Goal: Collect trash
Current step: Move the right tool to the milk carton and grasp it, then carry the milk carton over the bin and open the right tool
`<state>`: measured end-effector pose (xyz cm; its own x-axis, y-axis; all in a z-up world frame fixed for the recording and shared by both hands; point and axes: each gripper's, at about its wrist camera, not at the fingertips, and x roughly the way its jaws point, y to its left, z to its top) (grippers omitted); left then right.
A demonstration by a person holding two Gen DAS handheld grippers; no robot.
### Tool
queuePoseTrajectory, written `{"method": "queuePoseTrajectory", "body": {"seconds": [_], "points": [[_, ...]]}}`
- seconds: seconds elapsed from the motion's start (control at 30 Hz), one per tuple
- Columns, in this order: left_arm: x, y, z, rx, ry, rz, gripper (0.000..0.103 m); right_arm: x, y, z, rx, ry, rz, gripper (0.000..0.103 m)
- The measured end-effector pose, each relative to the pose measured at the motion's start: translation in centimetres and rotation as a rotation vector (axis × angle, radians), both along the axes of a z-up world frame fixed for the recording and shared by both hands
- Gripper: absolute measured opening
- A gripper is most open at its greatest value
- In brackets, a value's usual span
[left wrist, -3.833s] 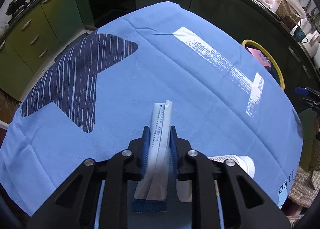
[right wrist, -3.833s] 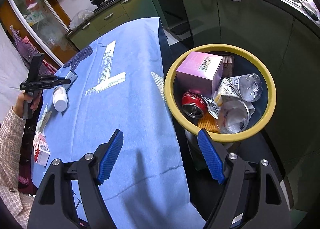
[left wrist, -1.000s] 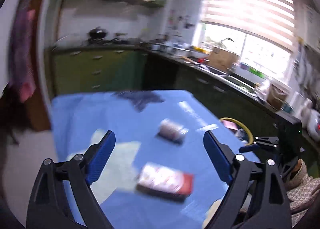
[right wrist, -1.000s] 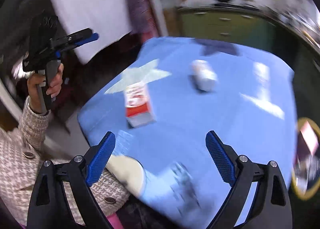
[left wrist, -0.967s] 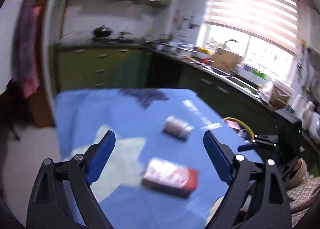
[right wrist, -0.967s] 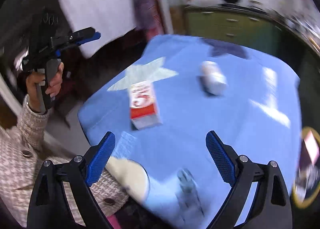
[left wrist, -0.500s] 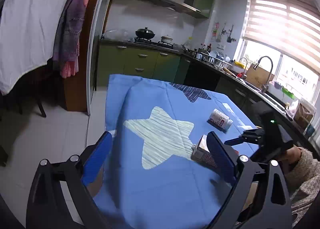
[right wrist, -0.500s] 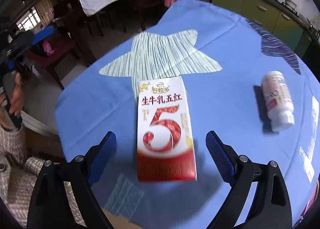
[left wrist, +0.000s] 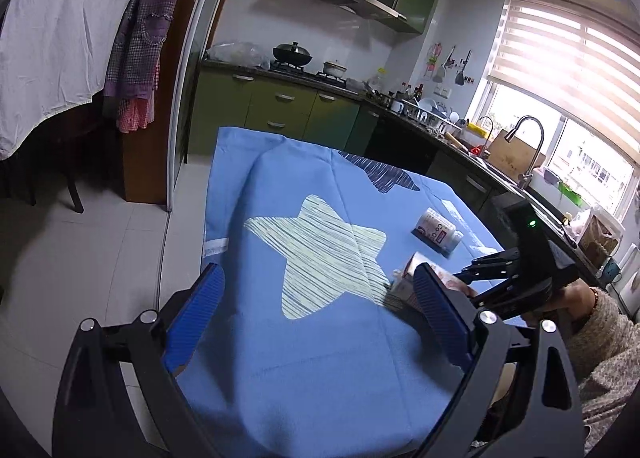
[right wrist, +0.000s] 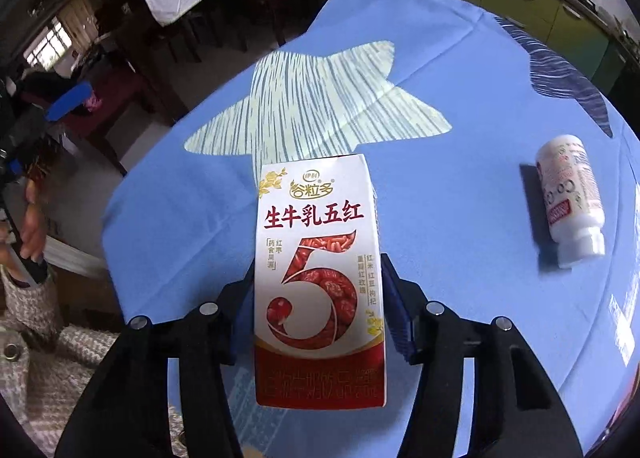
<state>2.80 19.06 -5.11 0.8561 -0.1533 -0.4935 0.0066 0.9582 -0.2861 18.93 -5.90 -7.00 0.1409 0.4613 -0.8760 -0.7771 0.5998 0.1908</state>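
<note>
A red and white milk carton (right wrist: 320, 242) lies flat on the blue tablecloth (right wrist: 460, 185). My right gripper (right wrist: 316, 298) is shut on the carton, one blue pad on each long side. The carton also shows in the left wrist view (left wrist: 404, 282), partly hidden by my finger. A white bottle with a red label (right wrist: 570, 197) lies on its side to the right; it also shows in the left wrist view (left wrist: 436, 232). My left gripper (left wrist: 316, 318) is open and empty, held above the near edge of the table. The right gripper also shows there (left wrist: 516, 278).
The tablecloth (left wrist: 320, 338) has a pale striped star (left wrist: 320, 254) and a dark star (left wrist: 384, 175). Green kitchen cabinets (left wrist: 280, 109) and a sink counter (left wrist: 500, 173) stand behind the table. A tiled floor (left wrist: 80, 258) drops off to the left.
My right gripper has moved down over the milk carton and shut on it. My left gripper let go of the flat packet earlier and has stayed open, nearly still.
</note>
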Motion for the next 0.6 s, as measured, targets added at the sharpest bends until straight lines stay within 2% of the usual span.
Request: {"method": "queuePoseTrajectory", "body": {"seconds": [0.2, 0.33, 0.47, 0.6], "points": [[0.1, -0.6, 0.2, 0.001, -0.003, -0.013, 0.09, -0.6, -5.2, 3.9, 0.108, -0.021, -0.082, 0.055], [0.6, -1.6, 0.4, 0.008, 0.0, -0.04, 0.09, 0.0, -12.0, 6.9, 0.151, -0.085, -0.227, 0.055], [1.2, -2.9, 0.7, 0.017, 0.002, -0.073, 0.09, 1.4, -22.3, 8.4, 0.138, -0.141, -0.482, 0.055], [2.0, -4.4, 1.0, 0.005, 0.007, -0.109, 0.09, 3.1, -32.8, 7.6, 0.091, -0.162, -0.752, 0.055]]}}
